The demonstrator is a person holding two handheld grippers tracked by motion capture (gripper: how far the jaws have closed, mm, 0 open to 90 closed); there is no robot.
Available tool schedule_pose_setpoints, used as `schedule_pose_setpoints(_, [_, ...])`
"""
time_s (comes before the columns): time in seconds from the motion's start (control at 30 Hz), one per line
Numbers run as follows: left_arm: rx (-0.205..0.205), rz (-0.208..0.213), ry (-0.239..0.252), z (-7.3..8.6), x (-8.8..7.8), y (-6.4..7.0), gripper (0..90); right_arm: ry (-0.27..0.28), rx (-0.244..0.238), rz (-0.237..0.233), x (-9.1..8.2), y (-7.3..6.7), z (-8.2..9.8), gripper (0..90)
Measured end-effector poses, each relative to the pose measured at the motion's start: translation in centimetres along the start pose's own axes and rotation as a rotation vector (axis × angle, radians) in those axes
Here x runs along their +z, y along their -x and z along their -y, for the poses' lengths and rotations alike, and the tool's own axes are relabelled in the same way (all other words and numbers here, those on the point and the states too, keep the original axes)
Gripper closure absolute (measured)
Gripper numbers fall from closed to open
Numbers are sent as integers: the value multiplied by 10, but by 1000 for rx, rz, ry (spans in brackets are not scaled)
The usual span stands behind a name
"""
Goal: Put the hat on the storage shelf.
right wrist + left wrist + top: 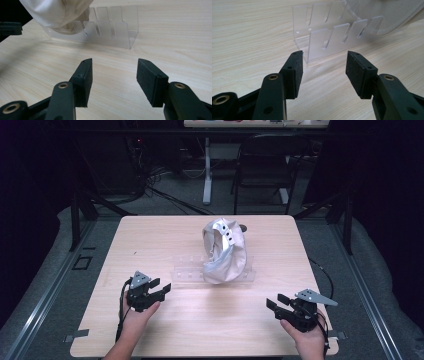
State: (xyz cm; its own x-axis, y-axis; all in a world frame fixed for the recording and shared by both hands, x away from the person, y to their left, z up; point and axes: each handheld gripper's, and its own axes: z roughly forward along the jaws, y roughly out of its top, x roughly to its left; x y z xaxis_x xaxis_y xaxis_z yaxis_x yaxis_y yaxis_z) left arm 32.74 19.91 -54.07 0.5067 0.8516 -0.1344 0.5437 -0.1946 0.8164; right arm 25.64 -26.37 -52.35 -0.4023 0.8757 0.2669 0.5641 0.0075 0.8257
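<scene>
Wood tabletop [200, 320]: we see one clear slotted rack [329, 37] w/ one white cloth bundle [225, 252] on it. Left gripper [160, 288] & right gripper [274, 301]: jaws wide apart, holding nothing.

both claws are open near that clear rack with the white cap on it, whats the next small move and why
Probably ease the right claw forward toward the white cap. Both claws are open and hold nothing; the left claw sits low on the wooden table, apart from the cap. The cap rests on the clear slotted rack, nearer the rack's right end, so the right claw looks better placed.
</scene>
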Motion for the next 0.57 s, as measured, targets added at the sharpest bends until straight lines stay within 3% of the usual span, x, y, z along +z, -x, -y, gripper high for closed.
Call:
schedule_pose_setpoints(0.2, [19,-12,10,1,2,5,490,-9,38,-11,4,1,9,498])
schedule_pose_setpoints(0.37, [42,-12,7,1,2,8,486,17,16,34,5,0,15,535])
schedule_pose_setpoints(0.47, [42,-12,12,0,1,14,488,-6,-3,57,3,2,15,555])
schedule_pose_setpoints(0.57, [69,25,13,-3,3,22,497,8,13,38,4,4,15,562])
